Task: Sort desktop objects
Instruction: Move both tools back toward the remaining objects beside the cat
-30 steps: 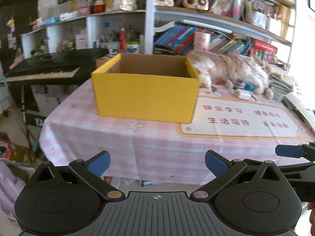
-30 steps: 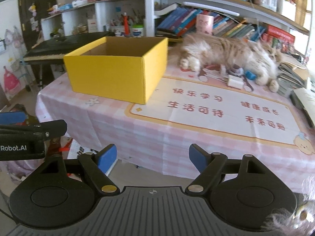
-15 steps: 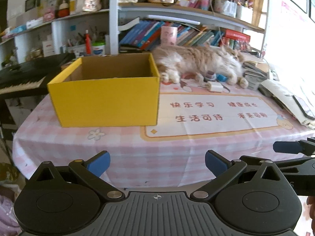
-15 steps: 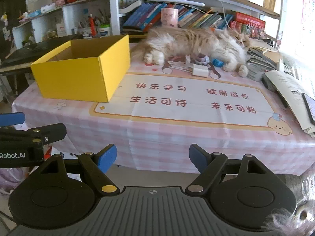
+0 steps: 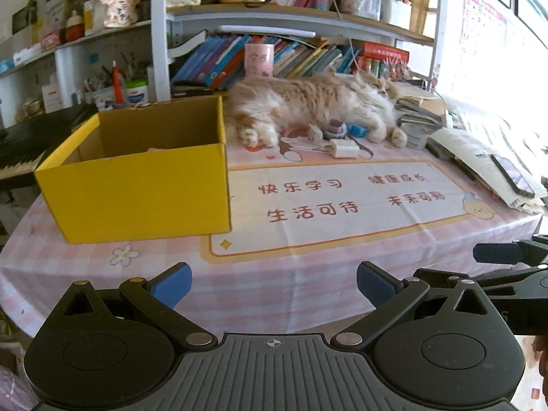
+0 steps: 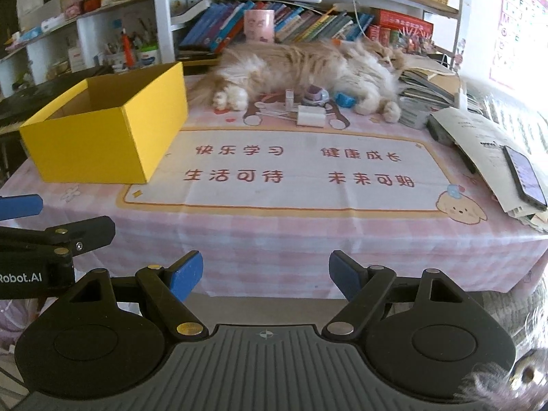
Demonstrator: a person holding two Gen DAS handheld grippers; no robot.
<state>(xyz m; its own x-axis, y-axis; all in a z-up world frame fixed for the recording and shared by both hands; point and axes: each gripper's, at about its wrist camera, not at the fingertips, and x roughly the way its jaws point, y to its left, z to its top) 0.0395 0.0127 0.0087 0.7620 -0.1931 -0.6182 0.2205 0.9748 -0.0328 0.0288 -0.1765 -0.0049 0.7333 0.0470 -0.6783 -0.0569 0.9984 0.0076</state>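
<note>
An open yellow cardboard box [image 5: 137,178] [image 6: 102,137] stands on the left of the pink checked table. Small desktop objects lie at the back by a sleeping cat: a white charger [image 5: 344,149] [image 6: 310,116], a purple item [image 5: 335,127] [image 6: 316,94], a blue item [image 5: 358,130] [image 6: 344,99] and a white stick [image 6: 289,97]. My left gripper [image 5: 272,282] is open and empty, in front of the table's near edge. My right gripper [image 6: 265,275] is open and empty, also in front of the near edge.
A fluffy cat [image 5: 318,102] [image 6: 308,65] lies across the back of the table. Stacked books and papers with a phone [image 6: 524,174] fill the right side. A printed mat [image 6: 284,171] covers the middle. Shelves stand behind; a keyboard [image 5: 20,150] is at the left.
Both grippers have swung right and moved closer to the table; the box has shifted left in both views. Both grippers stay open.
</note>
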